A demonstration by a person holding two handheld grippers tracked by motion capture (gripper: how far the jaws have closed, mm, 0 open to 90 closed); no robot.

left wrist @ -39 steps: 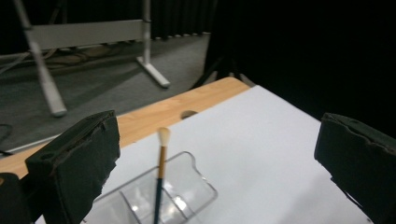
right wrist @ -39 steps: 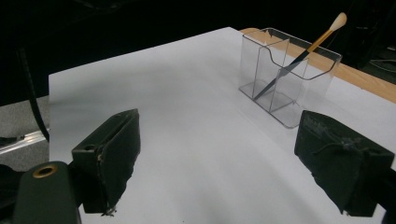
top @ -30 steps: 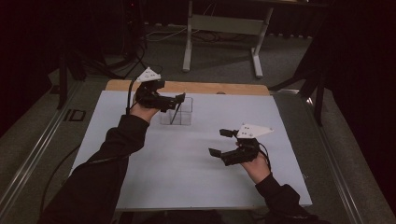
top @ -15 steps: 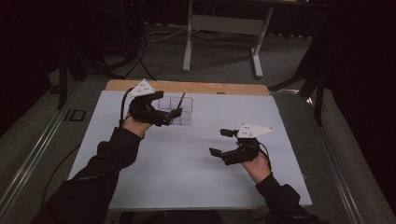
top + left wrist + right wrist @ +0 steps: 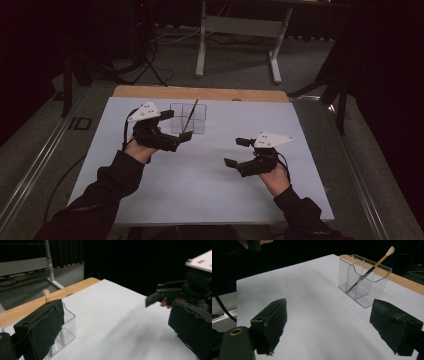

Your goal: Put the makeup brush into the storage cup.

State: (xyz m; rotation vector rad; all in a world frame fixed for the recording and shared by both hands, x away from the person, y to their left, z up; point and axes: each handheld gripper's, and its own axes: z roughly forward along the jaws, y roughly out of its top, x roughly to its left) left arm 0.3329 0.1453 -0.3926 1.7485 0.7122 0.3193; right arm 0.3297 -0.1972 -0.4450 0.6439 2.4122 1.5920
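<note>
A clear plastic holder (image 5: 188, 119) with two compartments stands at the back of the white table sheet (image 5: 200, 195). A thin dark brush with a pale tip (image 5: 190, 115) leans in it. My left gripper (image 5: 176, 126) is open just in front of and left of the holder, with nothing between its jaws. In the left gripper view the holder (image 5: 66, 326) sits behind the left jaw, and the brush tip (image 5: 46, 293) pokes up. My right gripper (image 5: 237, 152) is open over the sheet's right middle. In the right gripper view the holder (image 5: 364, 281) and brush (image 5: 372, 267) stand beyond its empty jaws.
A wooden table edge (image 5: 200, 93) runs behind the holder. A metal stand (image 5: 240, 30) and cables lie on the floor beyond the table. The right gripper (image 5: 160, 296) also appears far off in the left gripper view.
My left gripper has drawn back from the holder toward the person. The brush stays leaning in the holder. The right gripper has hardly moved.
</note>
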